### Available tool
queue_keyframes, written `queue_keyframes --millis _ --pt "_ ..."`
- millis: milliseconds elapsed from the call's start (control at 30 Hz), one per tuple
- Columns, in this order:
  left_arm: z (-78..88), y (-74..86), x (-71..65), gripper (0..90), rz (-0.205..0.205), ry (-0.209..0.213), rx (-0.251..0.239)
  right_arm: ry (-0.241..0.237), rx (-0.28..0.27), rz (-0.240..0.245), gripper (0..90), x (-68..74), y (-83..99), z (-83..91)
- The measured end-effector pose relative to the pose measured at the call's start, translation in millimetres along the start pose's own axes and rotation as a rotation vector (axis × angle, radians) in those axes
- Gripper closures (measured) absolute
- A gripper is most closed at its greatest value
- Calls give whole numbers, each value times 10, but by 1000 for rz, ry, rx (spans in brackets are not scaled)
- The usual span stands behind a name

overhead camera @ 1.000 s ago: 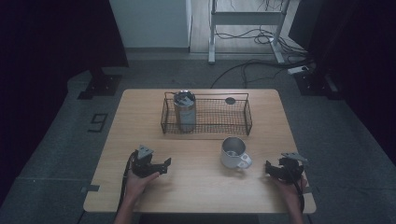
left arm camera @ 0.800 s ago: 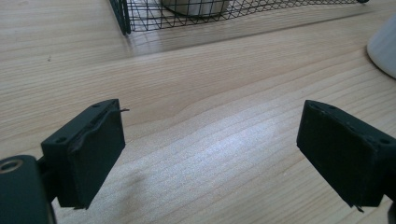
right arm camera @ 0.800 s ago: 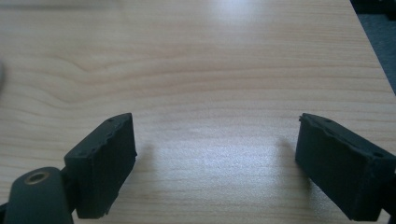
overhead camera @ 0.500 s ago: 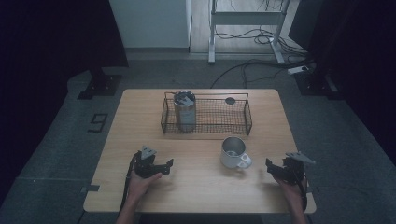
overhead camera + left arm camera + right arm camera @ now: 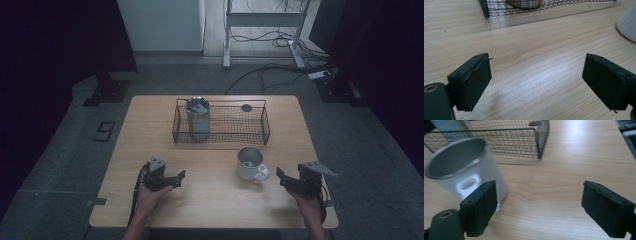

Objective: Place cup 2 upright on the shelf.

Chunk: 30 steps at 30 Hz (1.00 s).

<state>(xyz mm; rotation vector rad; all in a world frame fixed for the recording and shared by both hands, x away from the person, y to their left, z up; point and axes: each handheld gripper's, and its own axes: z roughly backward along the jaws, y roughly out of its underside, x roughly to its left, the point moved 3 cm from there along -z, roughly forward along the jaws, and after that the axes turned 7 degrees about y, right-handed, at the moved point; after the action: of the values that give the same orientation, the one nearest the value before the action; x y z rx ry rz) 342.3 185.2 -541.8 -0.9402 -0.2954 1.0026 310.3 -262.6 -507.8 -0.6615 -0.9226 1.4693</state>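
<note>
While the white mug [image 5: 251, 162] stands upright on the surface [image 5: 215, 200], in front of the wire basket [image 5: 221, 122] and just left of the right gripper [image 5: 281, 178], its handle appears to face that gripper. Both grippers' jaws stand released and empty, those of the left gripper [image 5: 181, 175] having just been closing slightly. Recommended: approach level and grip the handle or near wall squarely, lest the mug tip.

We can read no text, label, brand, number or sign on the mug [image 5: 250, 162], the basket [image 5: 260, 131] or the table [image 5: 220, 195]
</note>
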Motion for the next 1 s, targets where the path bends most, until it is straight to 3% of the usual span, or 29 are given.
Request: queue_keyframes --millis 233,500,767,1000 --pt "4 6 20 86 1 -3 2 -71 -12 51 122 241 -108 53" --pt "-27 29 6 86 -8 -6 19 -104 -24 70 109 417 -193 56" --pt "20 -11 -30 87 -5 17 -2 -125 -53 117 74 639 -416 70" --pt "35 -24 -80 88 -12 38 -7 -146 -62 120 70 782 -521 -1"
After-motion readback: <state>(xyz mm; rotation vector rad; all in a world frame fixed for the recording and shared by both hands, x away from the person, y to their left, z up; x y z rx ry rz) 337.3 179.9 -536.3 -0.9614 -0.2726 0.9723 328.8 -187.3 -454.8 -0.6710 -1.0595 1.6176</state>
